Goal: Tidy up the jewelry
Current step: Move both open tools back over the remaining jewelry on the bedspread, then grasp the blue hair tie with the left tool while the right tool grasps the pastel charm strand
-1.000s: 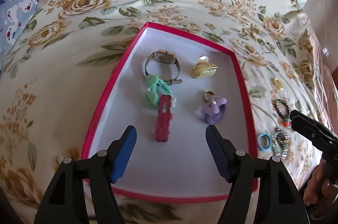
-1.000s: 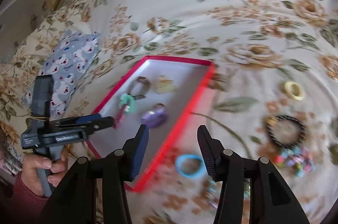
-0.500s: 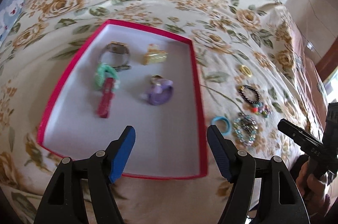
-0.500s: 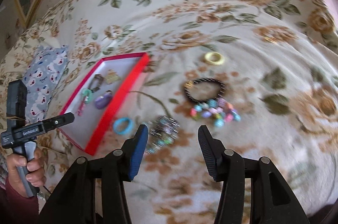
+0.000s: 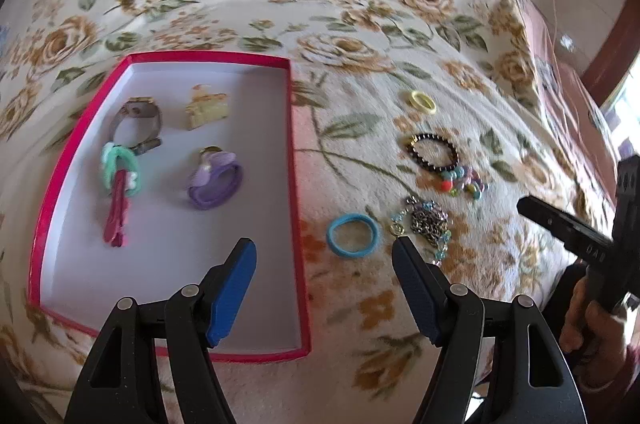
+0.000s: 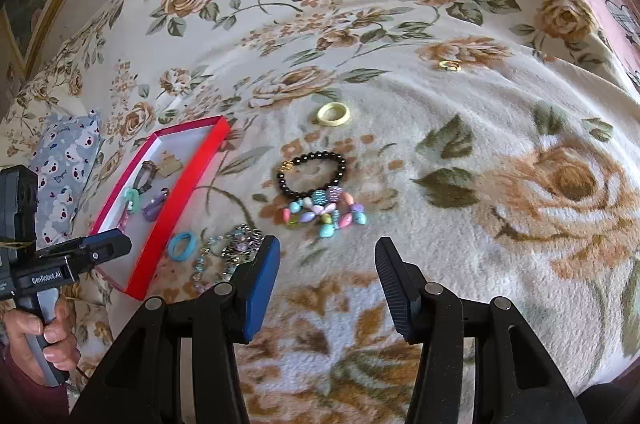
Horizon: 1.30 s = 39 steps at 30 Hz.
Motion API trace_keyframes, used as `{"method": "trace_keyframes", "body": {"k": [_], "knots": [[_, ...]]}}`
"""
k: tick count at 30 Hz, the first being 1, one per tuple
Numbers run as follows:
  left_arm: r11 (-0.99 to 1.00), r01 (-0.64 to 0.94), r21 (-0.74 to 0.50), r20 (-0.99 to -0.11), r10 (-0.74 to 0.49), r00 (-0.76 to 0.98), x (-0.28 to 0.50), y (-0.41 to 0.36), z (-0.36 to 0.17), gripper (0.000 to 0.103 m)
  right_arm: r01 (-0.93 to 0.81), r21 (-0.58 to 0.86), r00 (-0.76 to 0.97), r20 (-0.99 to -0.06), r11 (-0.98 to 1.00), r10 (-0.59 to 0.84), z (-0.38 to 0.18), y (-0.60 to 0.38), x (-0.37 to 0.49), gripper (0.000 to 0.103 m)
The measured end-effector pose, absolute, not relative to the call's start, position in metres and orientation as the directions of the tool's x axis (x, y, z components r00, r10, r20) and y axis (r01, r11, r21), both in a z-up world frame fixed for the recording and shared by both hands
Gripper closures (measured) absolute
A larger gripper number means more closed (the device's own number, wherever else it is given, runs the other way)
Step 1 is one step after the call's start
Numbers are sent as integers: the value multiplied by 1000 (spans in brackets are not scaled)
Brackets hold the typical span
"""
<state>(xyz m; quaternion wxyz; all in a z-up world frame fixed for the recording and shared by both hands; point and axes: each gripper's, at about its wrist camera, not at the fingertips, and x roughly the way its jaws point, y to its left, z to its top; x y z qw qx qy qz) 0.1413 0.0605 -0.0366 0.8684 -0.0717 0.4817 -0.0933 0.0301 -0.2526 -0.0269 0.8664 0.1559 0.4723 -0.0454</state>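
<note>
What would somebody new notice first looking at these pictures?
Probably the red-rimmed box on the floral blanket, holding a watch, a purple hair tie and a few clips. Beside it, loose on the blanket, lie a blue hair tie, a black bead bracelet next to pastel beads, and a yellow ring. Both grippers, left and right, have open, empty jaws.

Red tray (image 5: pixel 297 159) holds watch (image 5: pixel 138 121), clips; blue ring (image 5: pixel 352 235), chain (image 5: pixel 428 222), bead bracelet (image 5: pixel 434 155) on blanket beside.

Watch (image 5: pixel 138 117) in box (image 5: pixel 294 159); bracelets (image 5: pixel 434 155) right of it.
</note>
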Motion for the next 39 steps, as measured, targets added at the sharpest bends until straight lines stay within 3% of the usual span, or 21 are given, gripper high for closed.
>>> {"method": "trace_keyframes", "body": {"k": [12, 24, 29, 30, 31, 35, 37, 39], "knots": [[968, 185, -167, -855, -236, 462, 163, 30, -53, 33, 217, 236, 538, -839, 947, 86, -36, -256, 36, 52], [937, 347, 31, -872, -144, 467, 182, -6, -65, 34, 171, 188, 495, -865, 967, 80, -50, -248, 62, 52], [913, 401, 79, -895, -112, 431, 192, -18, -82, 39, 160, 143, 462, -885, 977, 54, -63, -247, 75, 50], [906, 413, 95, -896, -104, 433, 193, -21, -83, 41, 157, 135, 455, -889, 978, 50, -66, -246, 77, 50], [899, 426, 98, -899, -104, 426, 193, -23, -86, 53, 156, 129, 449, -892, 979, 47, -69, -246, 79, 50], [891, 452, 34, -904, -165, 394, 196, -24, -93, 73, 147, 95, 444, -896, 985, 20, -77, -242, 85, 54], [891, 454, 10, -902, -187, 389, 197, -21, -91, 91, 149, 68, 445, -895, 986, -6, -78, -241, 85, 74], [893, 450, 7, -899, -192, 395, 198, -19, -90, 98, 156, 74, 447, -895, 985, -4, -77, -243, 85, 88]]}}
